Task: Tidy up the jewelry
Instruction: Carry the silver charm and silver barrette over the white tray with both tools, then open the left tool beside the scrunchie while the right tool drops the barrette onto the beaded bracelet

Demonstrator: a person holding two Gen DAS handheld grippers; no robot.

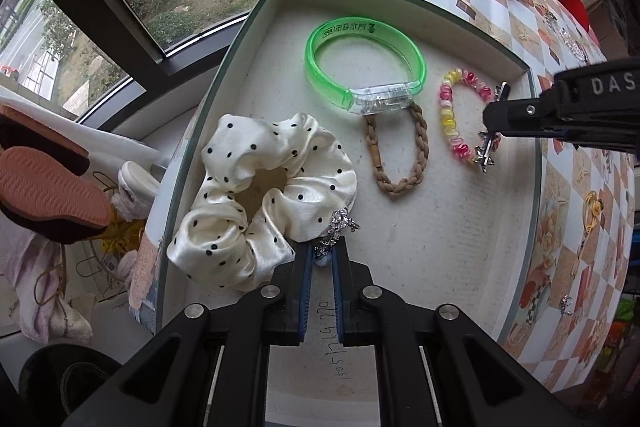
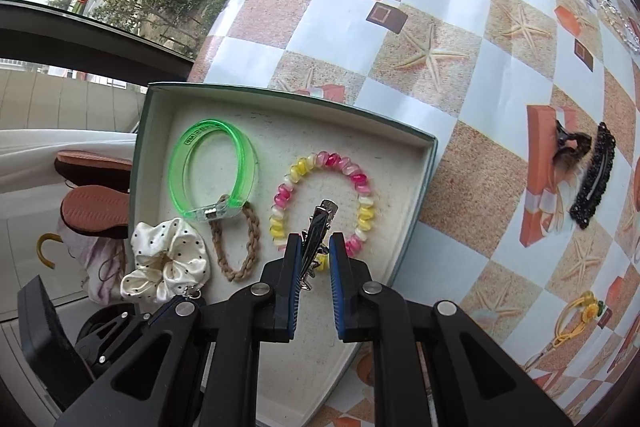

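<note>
So the biggest thing is the table [image 2: 460, 75] with its checkered starfish cloth, spreading out ahead and to the right of the right gripper [image 2: 315, 259]. On it sits the shallow green-edged box [image 1: 264, 7], right under both grippers. Inside, just left of the left gripper [image 1: 322, 259], is the white polka-dot scrunchie [image 1: 256, 195]. Ahead of that gripper lies the green plastic bangle [image 1: 360, 55], with the braided tan hair tie [image 1: 396, 155] touching its clear clasp. The pink and yellow beaded bracelet [image 2: 320, 203] lies directly beneath the right gripper's tips. The left gripper's jaws are nearly together, pinching a sparkly rhinestone piece [image 1: 334, 231] that touches the scrunchie's edge. The right gripper is likewise squeezed onto a silver metal hair clip [image 2: 318, 227], which pokes forward over the bracelet. Off to the right gripper's right, well apart from the box, a black beaded barrette [image 2: 594, 179] lies on the cloth.
</note>
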